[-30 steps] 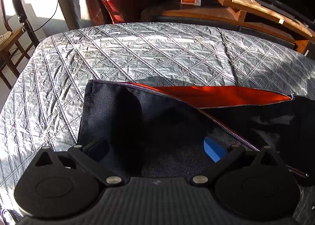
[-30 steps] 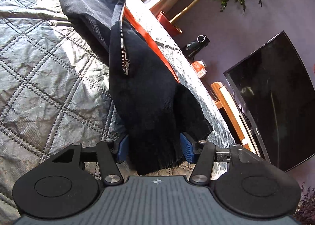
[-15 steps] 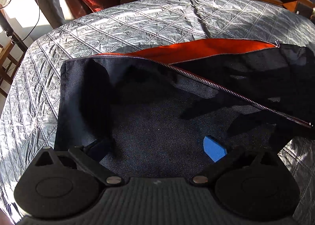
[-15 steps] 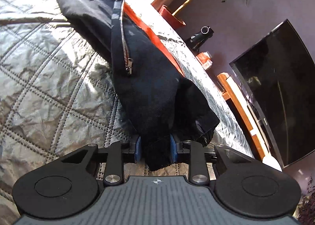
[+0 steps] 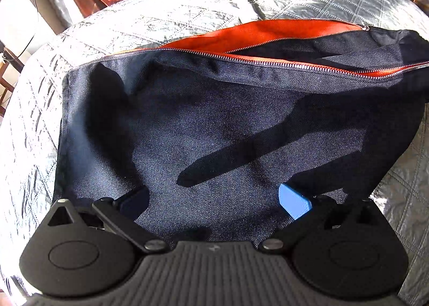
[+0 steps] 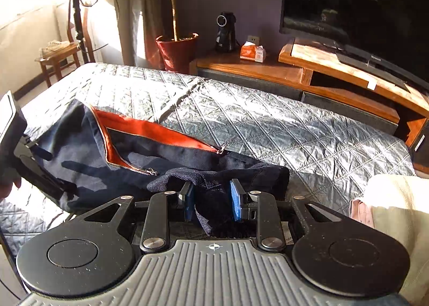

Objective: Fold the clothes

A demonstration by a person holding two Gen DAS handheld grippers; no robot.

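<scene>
The dark navy denim jacket with orange lining (image 5: 214,123) lay spread on the grey quilted bed (image 6: 268,123), unzipped and barely folded. The right claw (image 6: 211,200) clenched a bunched end of it near the bed's front edge, while the left claw (image 5: 214,198) hovered released over its flat panel. The sleeves and most of the far side were hidden under dark folds and shadow.

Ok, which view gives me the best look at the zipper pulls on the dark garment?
The right wrist view: both zipper pulls, one at the end of the orange opening and one below it, are plainly visible on the dark garment. The left wrist view shows the zipper teeth clearly, but only a small, hard-to-read pull at the far end.
</scene>
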